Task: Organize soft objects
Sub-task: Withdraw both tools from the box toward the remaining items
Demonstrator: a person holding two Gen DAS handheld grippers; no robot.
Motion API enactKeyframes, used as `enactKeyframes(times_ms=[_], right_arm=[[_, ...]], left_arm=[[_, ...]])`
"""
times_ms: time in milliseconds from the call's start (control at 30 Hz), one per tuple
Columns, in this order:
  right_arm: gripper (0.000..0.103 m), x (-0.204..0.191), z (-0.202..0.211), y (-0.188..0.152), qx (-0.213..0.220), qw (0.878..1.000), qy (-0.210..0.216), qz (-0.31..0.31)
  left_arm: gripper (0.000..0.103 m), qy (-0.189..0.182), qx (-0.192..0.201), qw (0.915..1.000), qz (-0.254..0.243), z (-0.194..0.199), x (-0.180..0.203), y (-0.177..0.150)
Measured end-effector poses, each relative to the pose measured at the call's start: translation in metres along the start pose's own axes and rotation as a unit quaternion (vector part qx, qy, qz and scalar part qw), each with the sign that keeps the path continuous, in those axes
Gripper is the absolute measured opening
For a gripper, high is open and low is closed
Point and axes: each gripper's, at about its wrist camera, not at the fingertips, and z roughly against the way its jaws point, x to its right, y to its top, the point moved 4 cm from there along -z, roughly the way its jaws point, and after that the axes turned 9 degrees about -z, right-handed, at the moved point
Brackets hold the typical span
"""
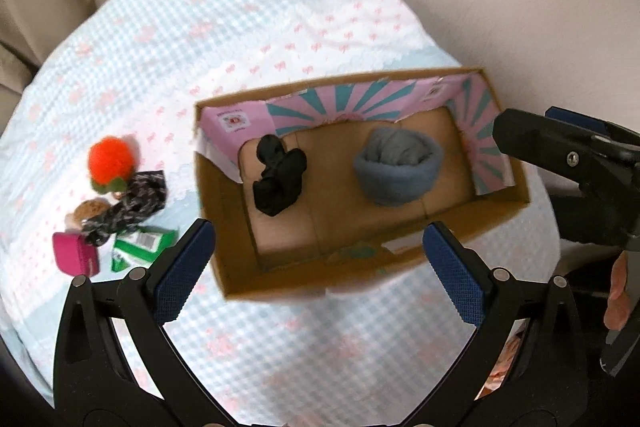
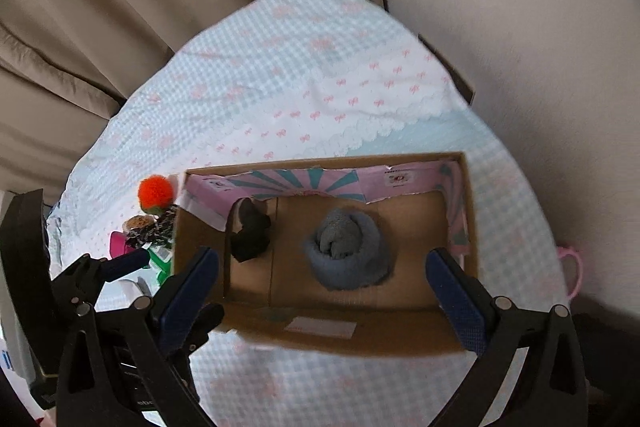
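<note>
An open cardboard box [image 1: 500, 223] [image 2: 400, 341] with a pink and teal lining sits on the checked cloth. In it lie a rolled grey sock bundle [image 1: 398, 165] [image 2: 348, 253] and a crumpled black cloth [image 1: 278, 181] [image 2: 252, 233]. Left of the box lie an orange pom-pom toy [image 1: 110, 159] [image 2: 156, 193] and a black-and-white patterned cloth [image 1: 128, 209] [image 2: 154, 231]. My left gripper [image 1: 320, 267] is open and empty above the box's near edge. My right gripper [image 2: 324, 297] is open and empty above the box; it also shows in the left wrist view [image 1: 576, 167].
A magenta pouch [image 1: 74, 253], a green packet [image 1: 140, 247] and a small brown round item [image 1: 92, 209] lie by the patterned cloth. Beige curtains [image 2: 120, 7] and a wall [image 2: 520, 27] stand behind the table. A pink handle [image 2: 574, 269] shows at the right.
</note>
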Motion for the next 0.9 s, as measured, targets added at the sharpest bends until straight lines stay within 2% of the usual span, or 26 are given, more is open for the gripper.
enactKeyframes(times_ms=[233,433,700,900], right_arm=[[0.103,-0.027,0.067,-0.017,0.055,0.998,-0.006,0.015],[0.103,-0.067,0.125,-0.047,0.109,0.993,-0.016,0.032],[0.103,-0.129,0.170,-0.098,0.162,0.985,-0.026,0.050],[0.103,-0.180,0.174,-0.143,0.178,0.982,-0.020,0.058]], left_arm=[[0.103,-0.001,0.059,0.9982,0.011,0.067,-0.001,-0.016],[0.103,0.010,0.111,0.9935,0.020,0.140,-0.017,-0.049],[0.103,0.047,0.167,0.9843,0.032,0.218,-0.069,-0.110],[0.103,0.063,0.187,0.9799,0.032,0.250,-0.120,-0.161]])
